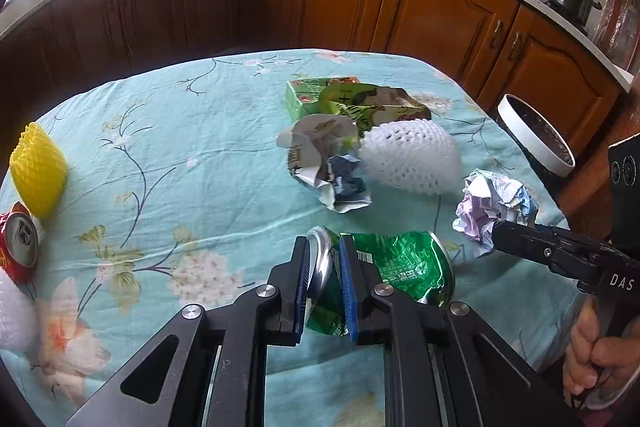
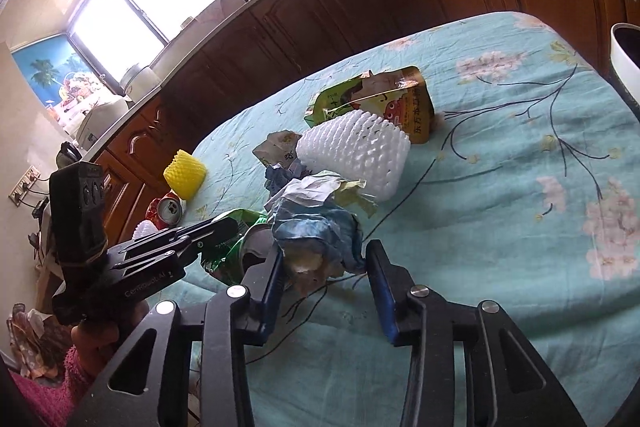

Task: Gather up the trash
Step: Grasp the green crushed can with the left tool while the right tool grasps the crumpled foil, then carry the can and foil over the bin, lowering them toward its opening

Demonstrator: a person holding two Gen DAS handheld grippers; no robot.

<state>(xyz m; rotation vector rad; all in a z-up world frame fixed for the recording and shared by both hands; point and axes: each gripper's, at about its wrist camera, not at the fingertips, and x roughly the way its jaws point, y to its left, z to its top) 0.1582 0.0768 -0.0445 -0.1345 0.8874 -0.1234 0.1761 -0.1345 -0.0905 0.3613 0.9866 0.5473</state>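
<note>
The left gripper point(image 1: 324, 267) has its jaws clamped on the rim end of a crushed green aluminium can point(image 1: 394, 267) lying near the worktop's point(image 1: 200, 155) near edge. The right gripper point(image 2: 325, 281) has its jaws half open around a crumpled blue-and-white paper ball point(image 2: 316, 227), the left pad touching it, the right one apart.
</note>
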